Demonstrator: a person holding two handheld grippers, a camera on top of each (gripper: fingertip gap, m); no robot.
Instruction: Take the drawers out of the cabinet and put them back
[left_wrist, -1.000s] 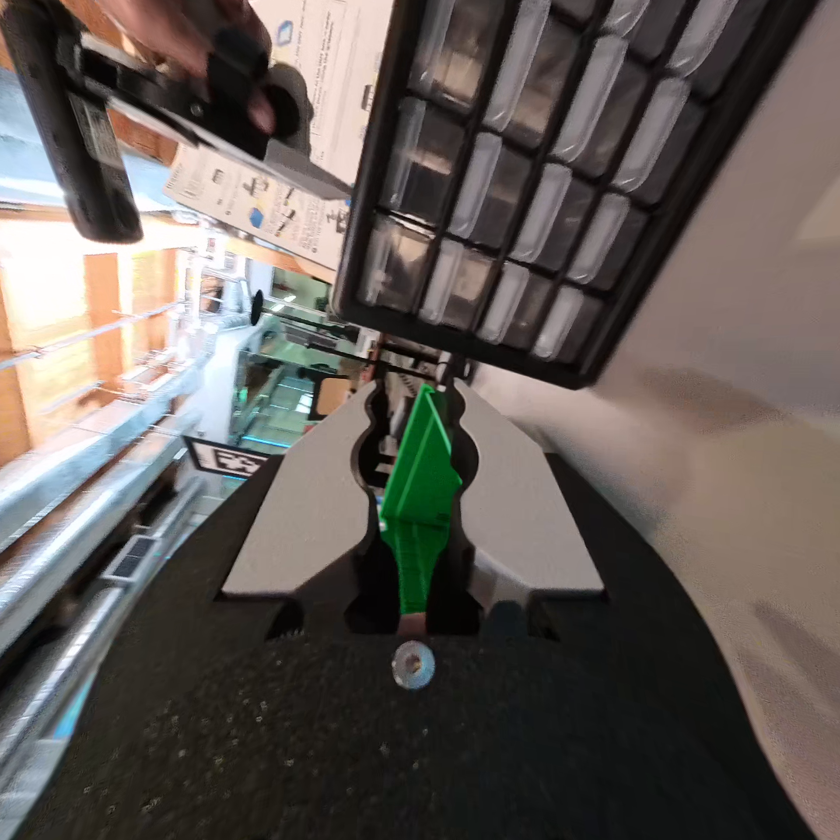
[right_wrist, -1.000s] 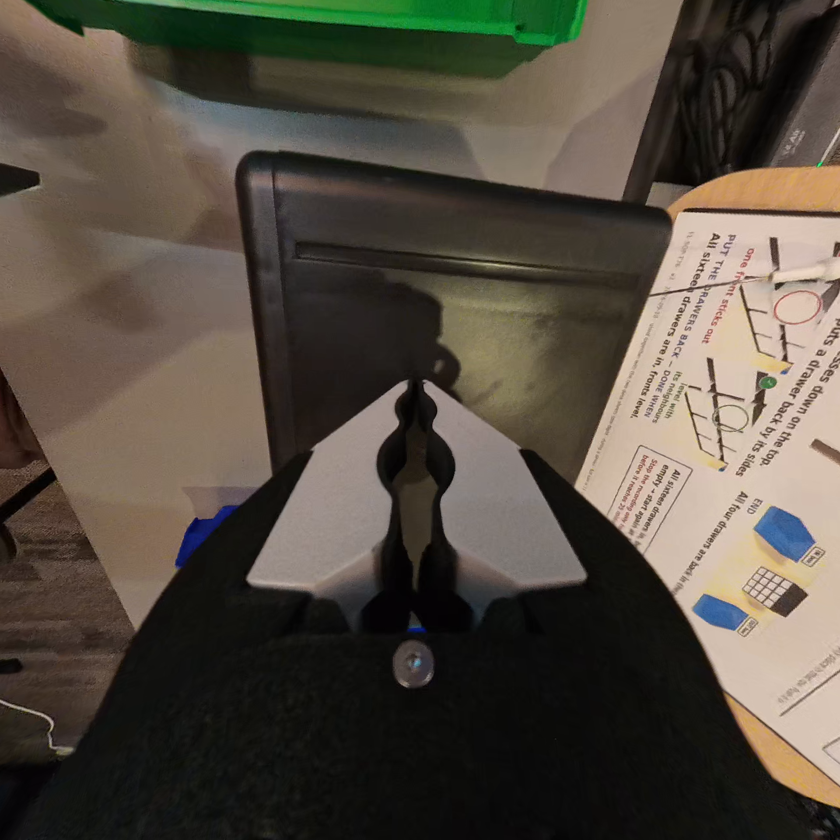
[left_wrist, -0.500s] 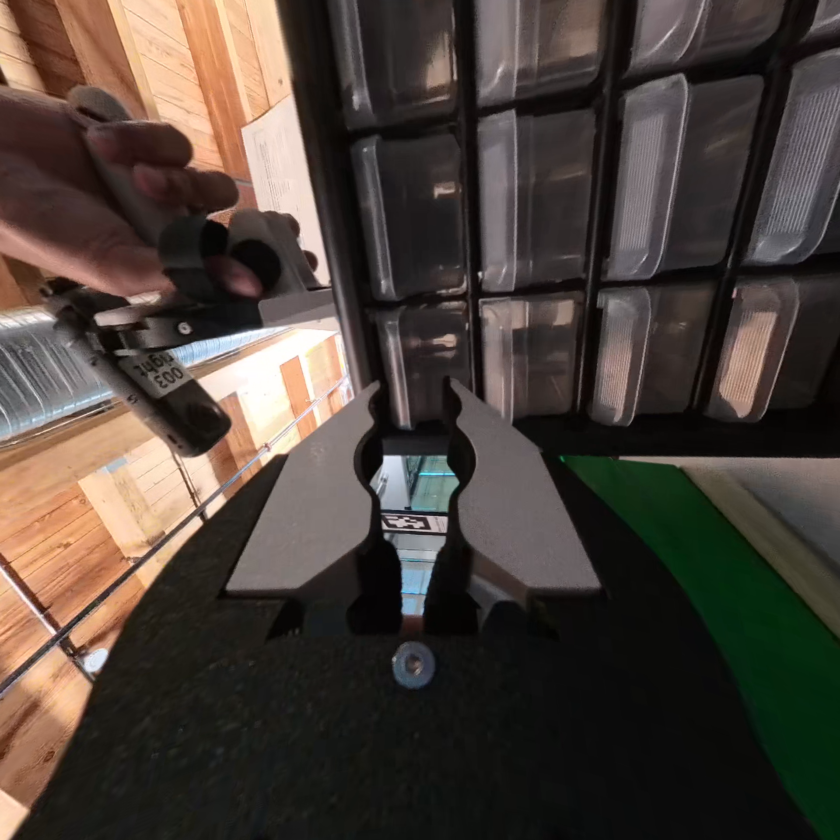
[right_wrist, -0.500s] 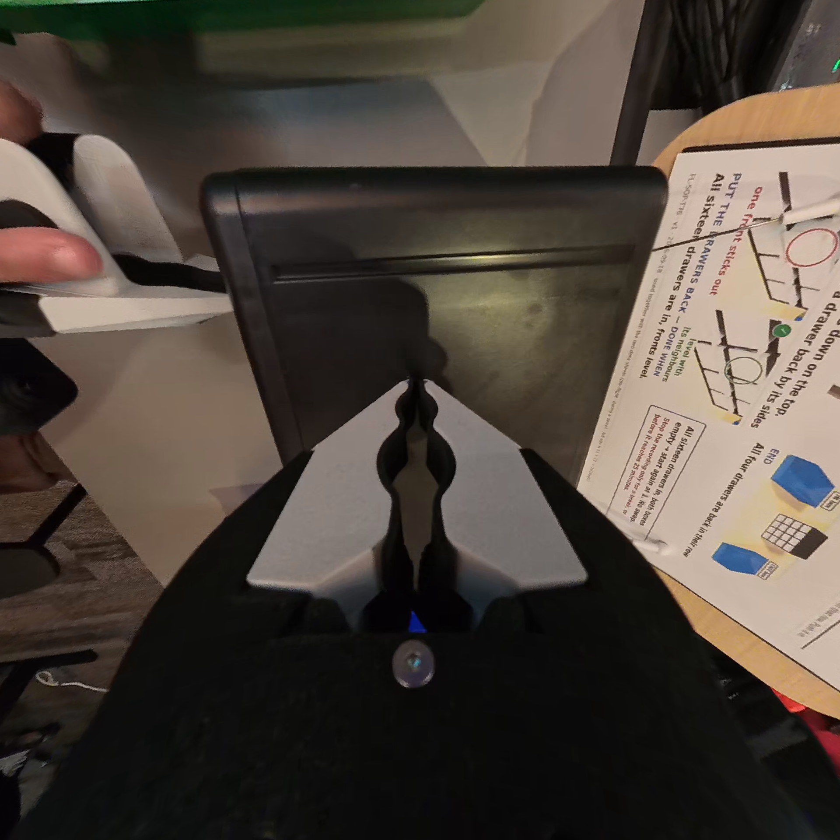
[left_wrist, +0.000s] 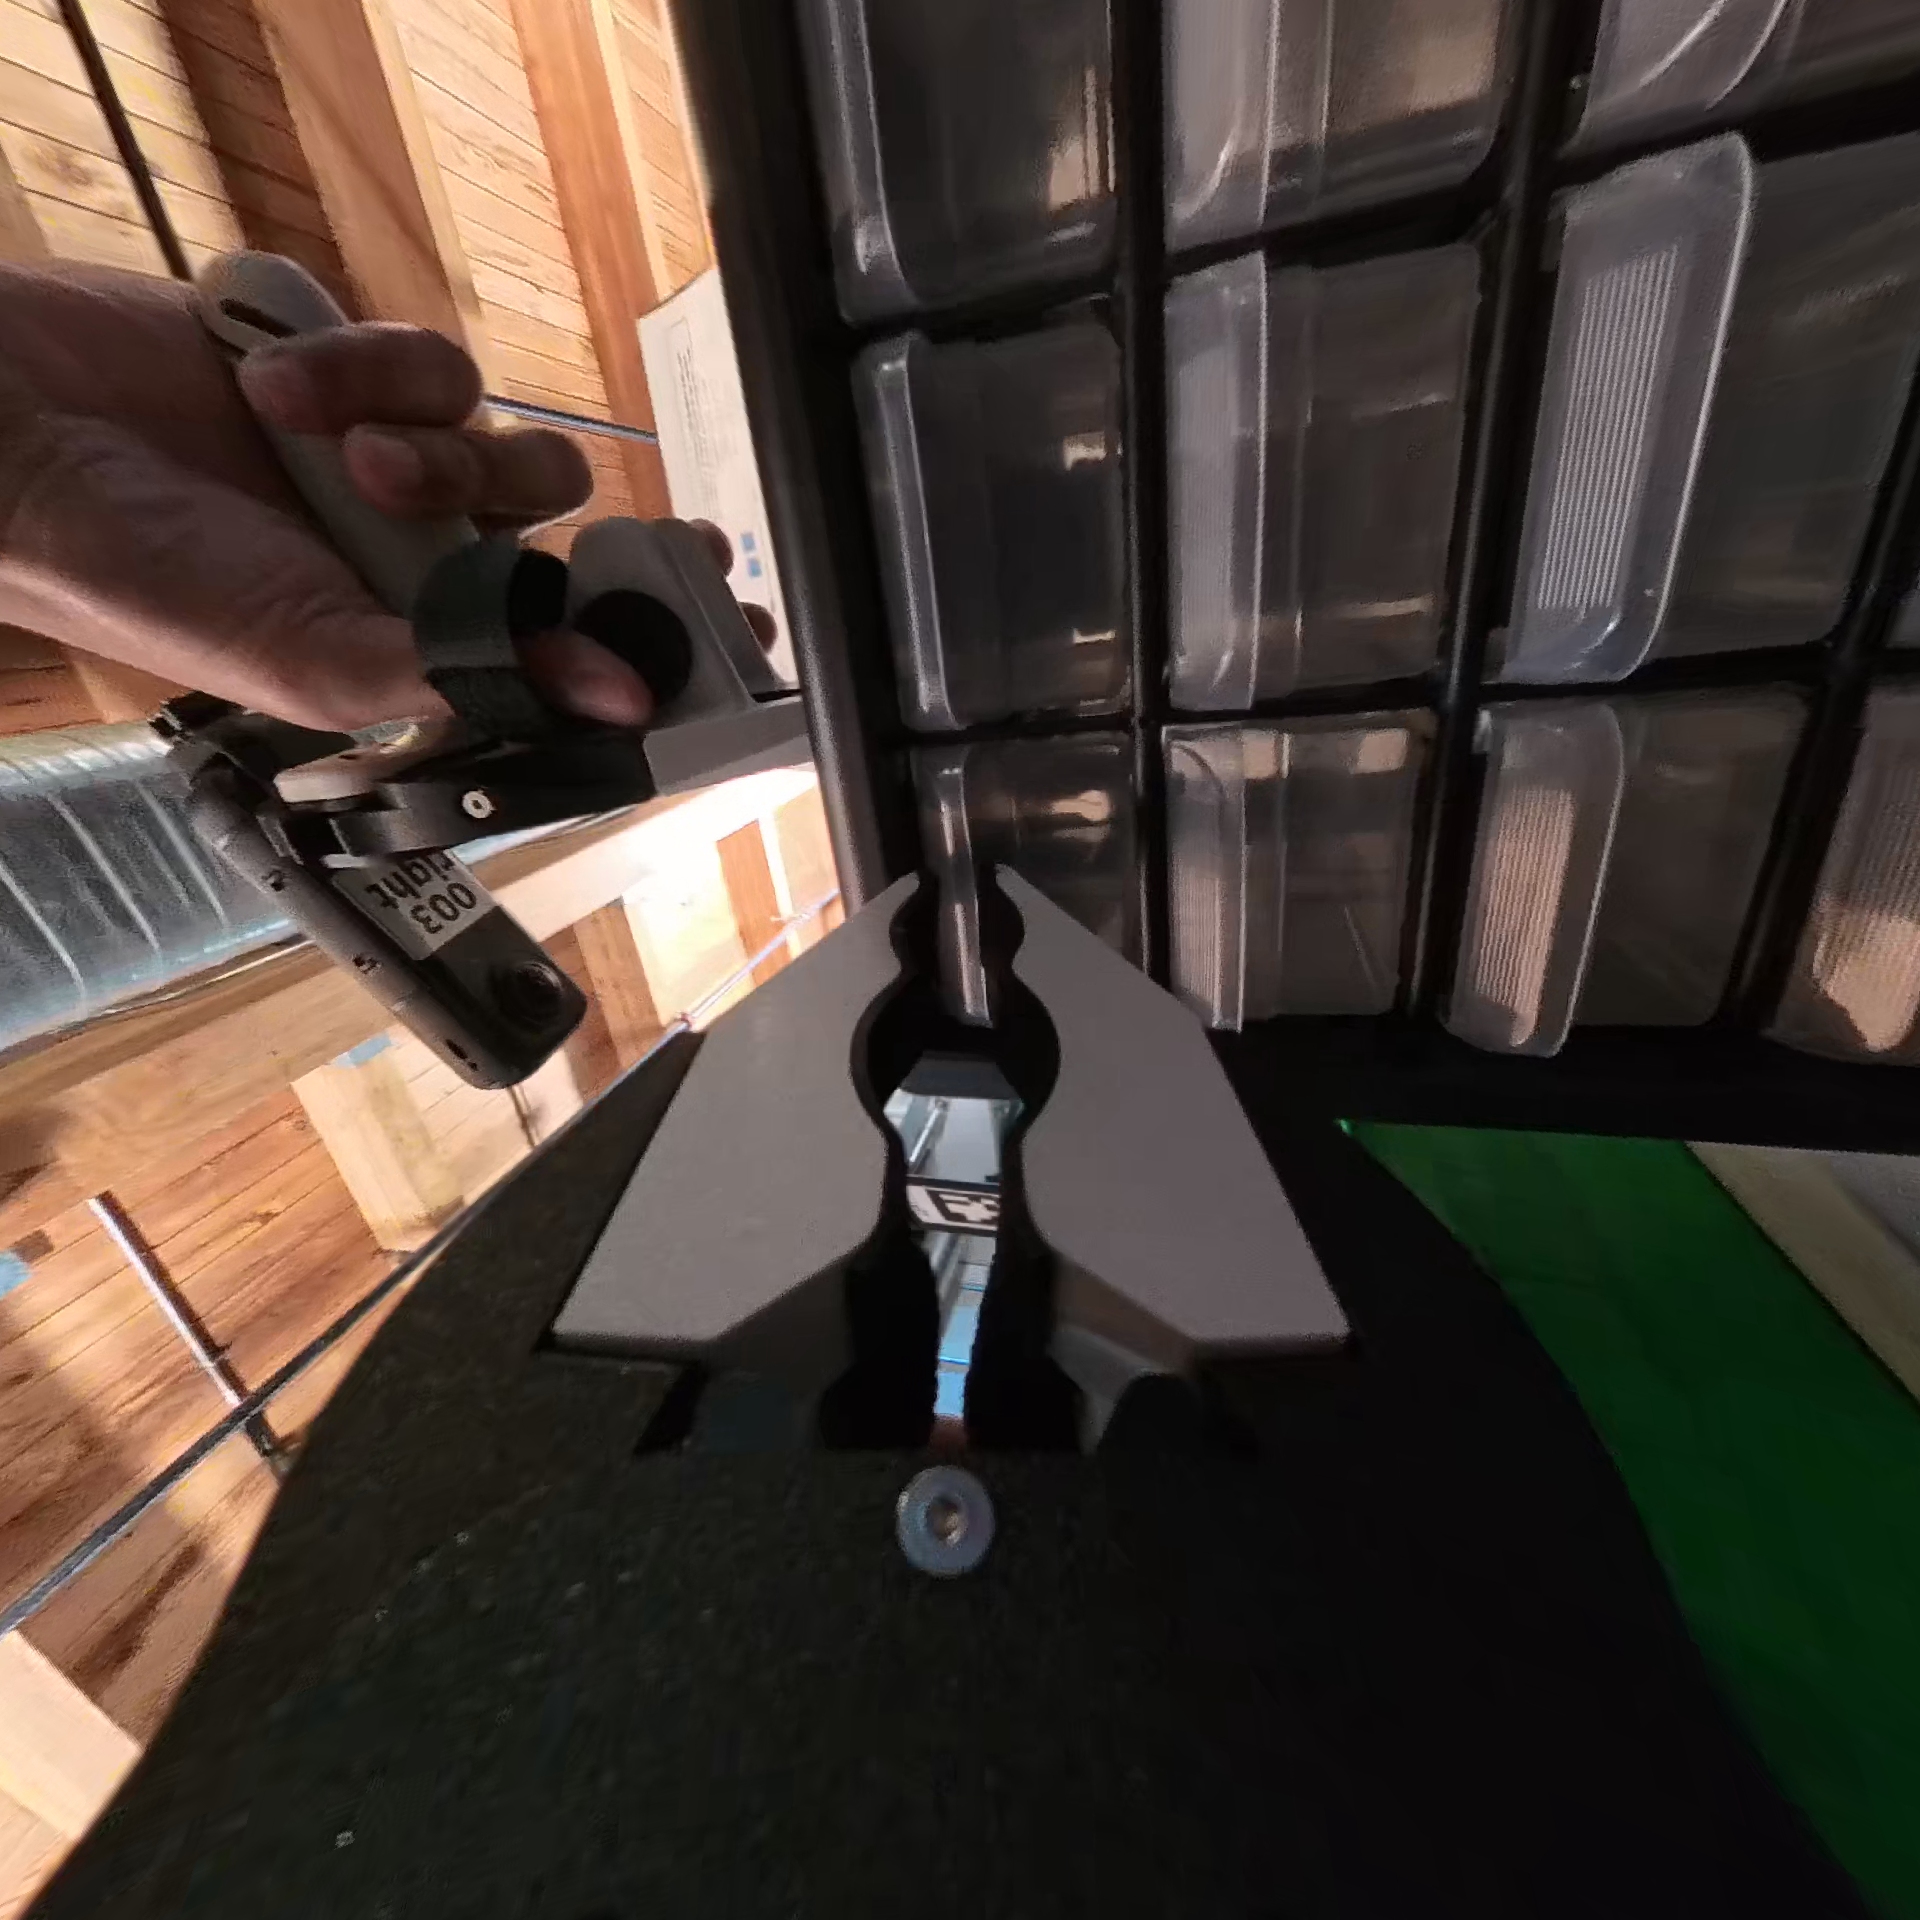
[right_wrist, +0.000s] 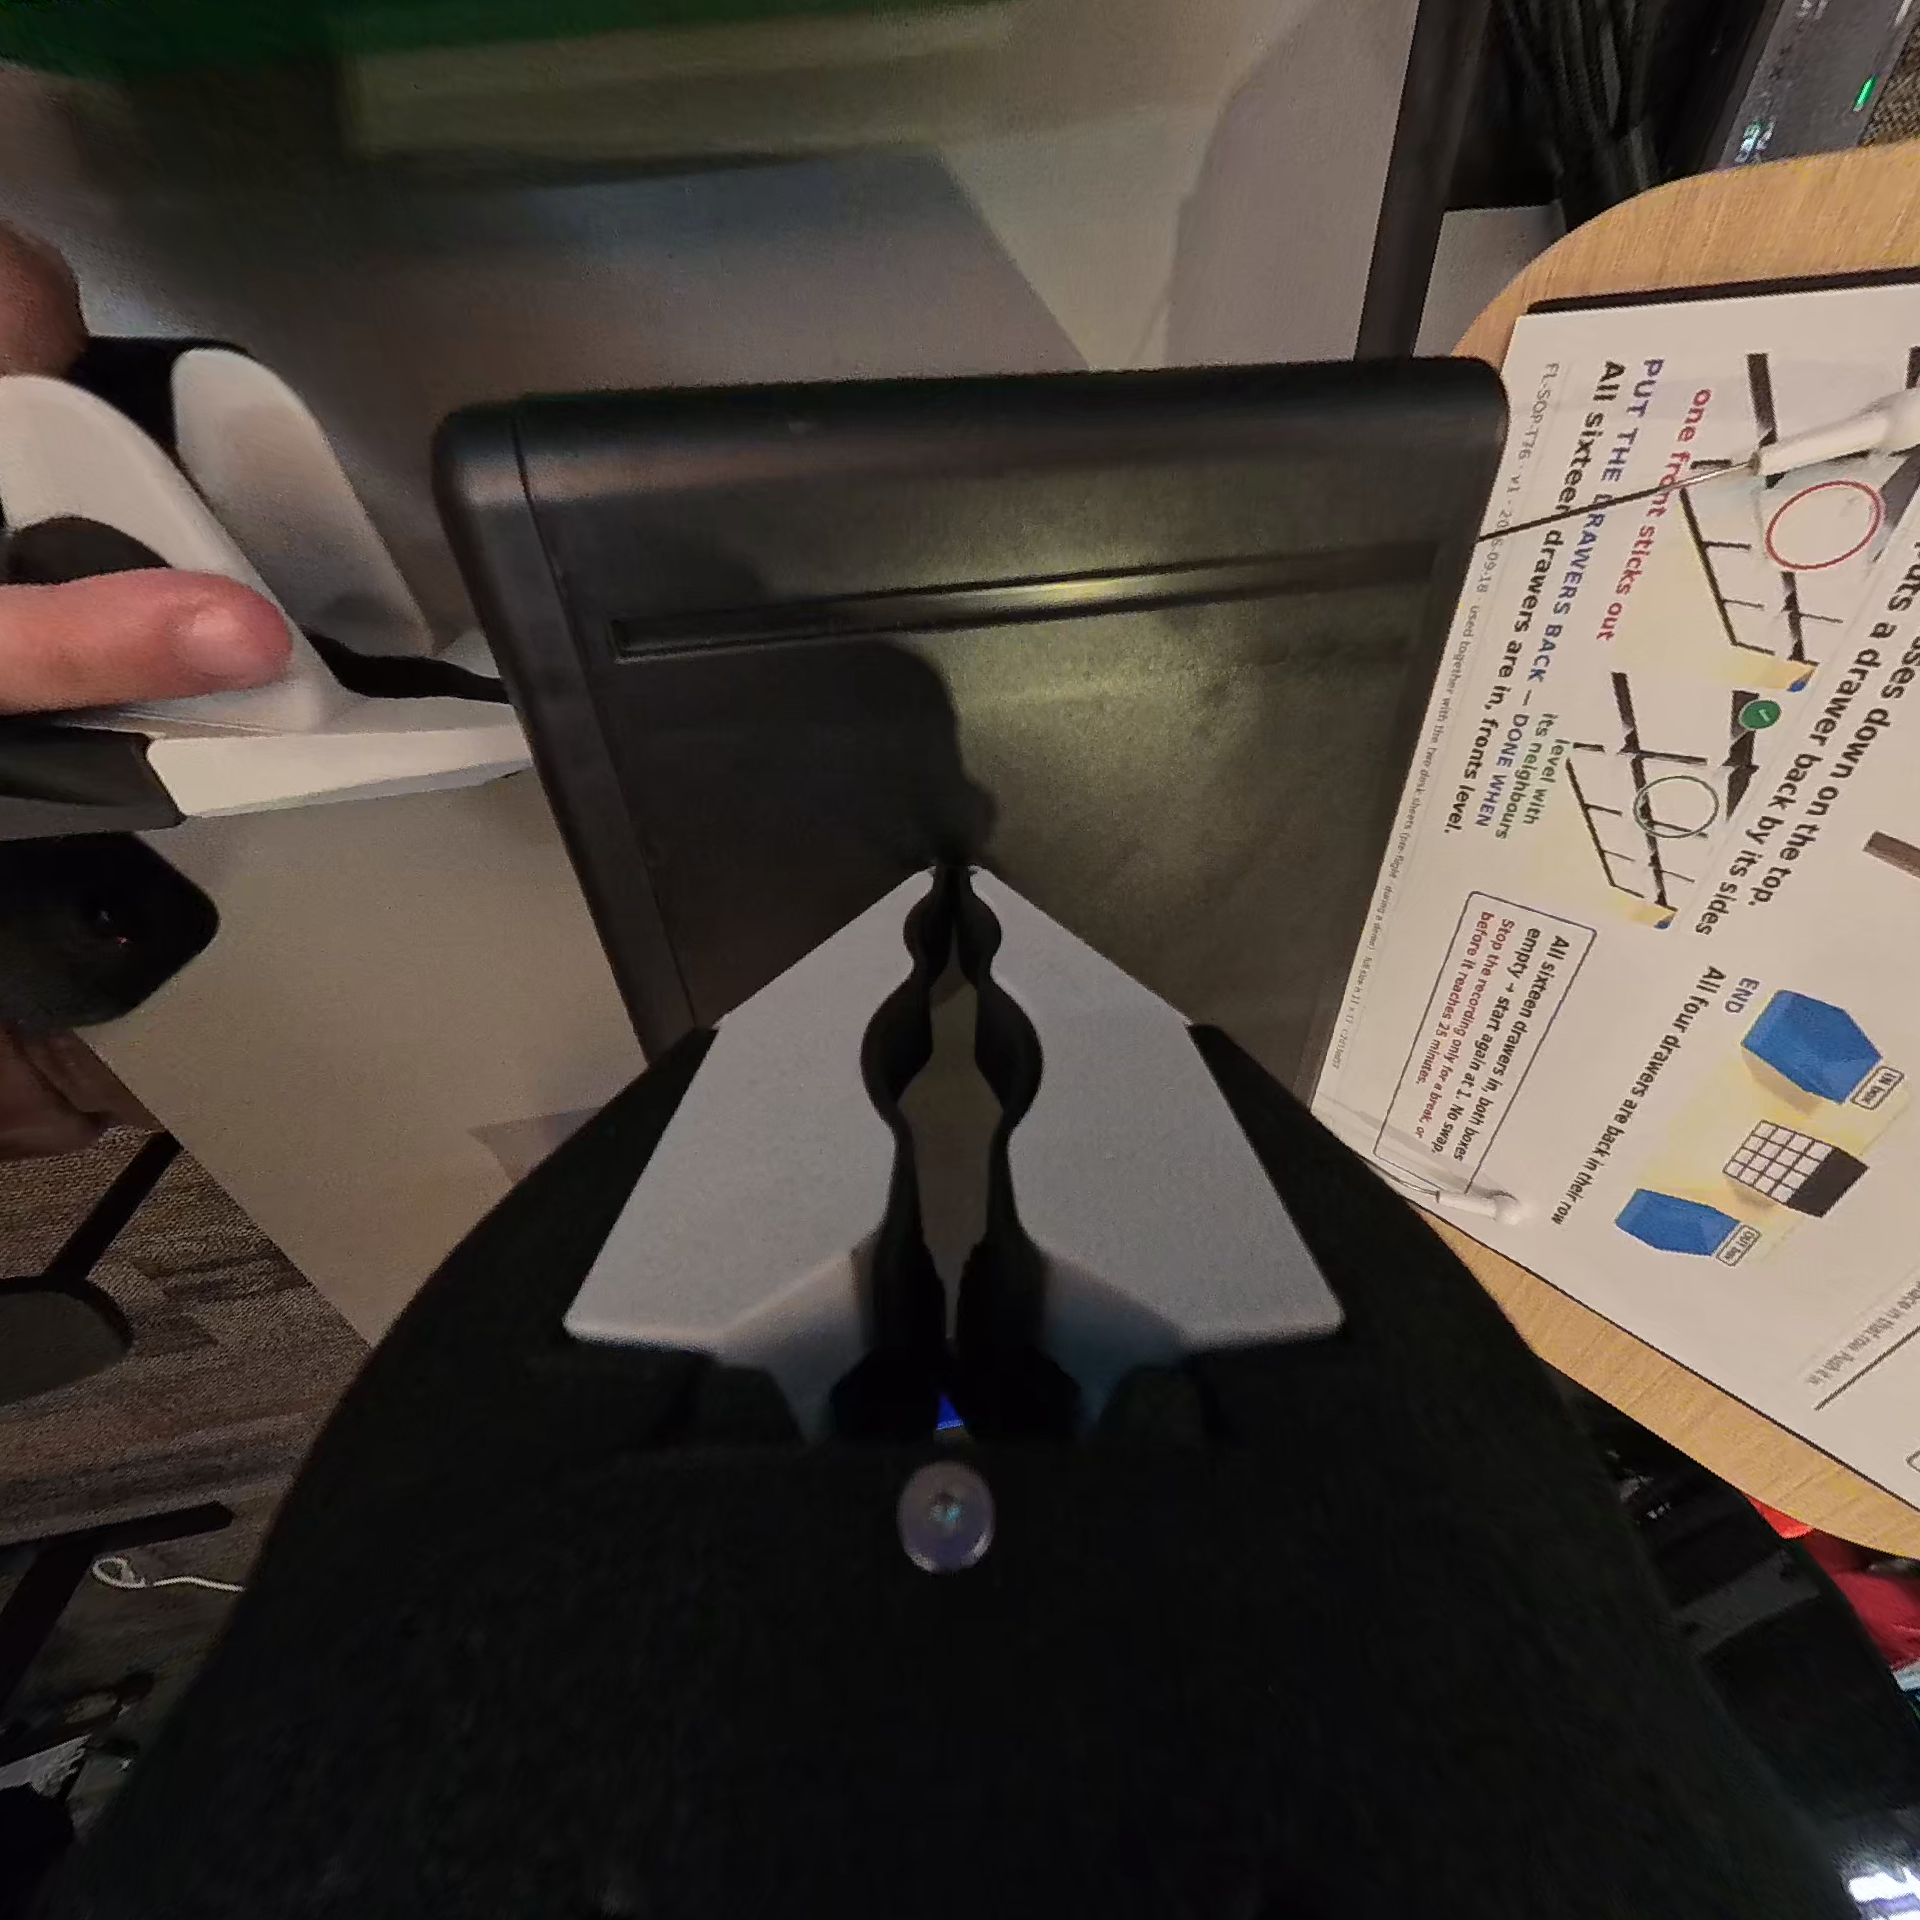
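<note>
The black cabinet (left_wrist: 1143, 665) holds several clear drawers, seen turned sideways in the left wrist view. My left gripper (left_wrist: 961, 883) is closed on the handle lip of the clear corner drawer (left_wrist: 1039, 831) at the cabinet's edge. My right gripper (right_wrist: 948, 873) is shut and empty, its tips pressed against the cabinet's plain black outer panel (right_wrist: 1039, 623). The right gripper also shows in the left wrist view (left_wrist: 727, 738), held by a hand against the cabinet's side. The left gripper's white body (right_wrist: 312, 748) shows at the cabinet's left edge in the right wrist view.
A green bin (left_wrist: 1662, 1351) lies next to the cabinet. A printed instruction sheet (right_wrist: 1662, 779) lies on a round wooden table (right_wrist: 1610, 1382) to the cabinet's right. A white surface (right_wrist: 364, 987) carries the cabinet. Wooden beams and a metal duct (left_wrist: 104, 894) are behind.
My left gripper has swung from the green bin to the cabinet front, moved onto the corner drawer, and narrowed its fingers on the handle. My right gripper stays pressed on the cabinet.
</note>
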